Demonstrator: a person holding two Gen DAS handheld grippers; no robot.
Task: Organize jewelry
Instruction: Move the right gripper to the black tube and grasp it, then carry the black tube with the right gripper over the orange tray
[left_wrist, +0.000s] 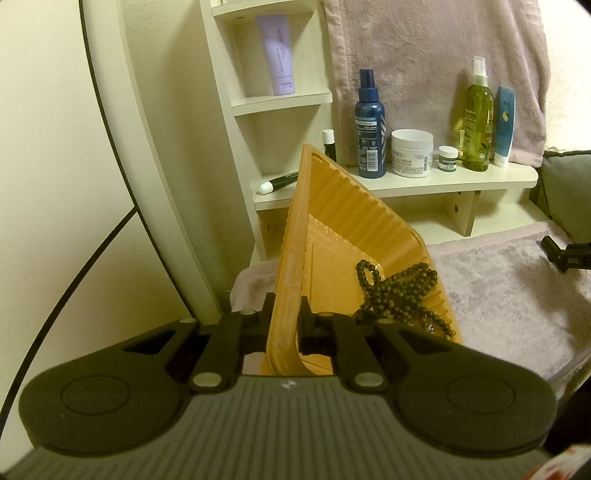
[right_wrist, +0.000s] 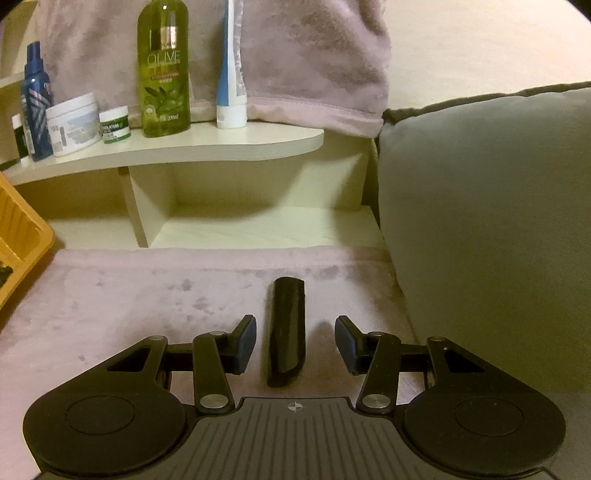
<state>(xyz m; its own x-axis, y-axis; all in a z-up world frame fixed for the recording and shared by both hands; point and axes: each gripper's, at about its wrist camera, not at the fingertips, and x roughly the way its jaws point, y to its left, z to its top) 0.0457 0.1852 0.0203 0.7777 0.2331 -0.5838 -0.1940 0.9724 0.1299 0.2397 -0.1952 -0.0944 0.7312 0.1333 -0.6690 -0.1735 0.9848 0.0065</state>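
In the left wrist view an orange ribbed tray (left_wrist: 332, 221) is tipped up on its edge over the pink towel. My left gripper (left_wrist: 284, 310) is shut on the tray's near rim. A dark beaded necklace (left_wrist: 399, 291) lies bunched in the tray's low corner. A corner of the tray (right_wrist: 22, 236) also shows at the left of the right wrist view. There a glossy black oblong piece (right_wrist: 286, 332) lies on the towel, pointing away from me. My right gripper (right_wrist: 295, 343) is open with this piece between its fingers, and a gap shows on each side.
A cream shelf unit (right_wrist: 221, 144) at the back carries an olive-green bottle (right_wrist: 164, 70), a blue spray bottle (left_wrist: 370, 122), white jars and a tube. A grey cushion (right_wrist: 487, 221) stands close on the right. A pink towel (right_wrist: 129, 295) covers the work surface.
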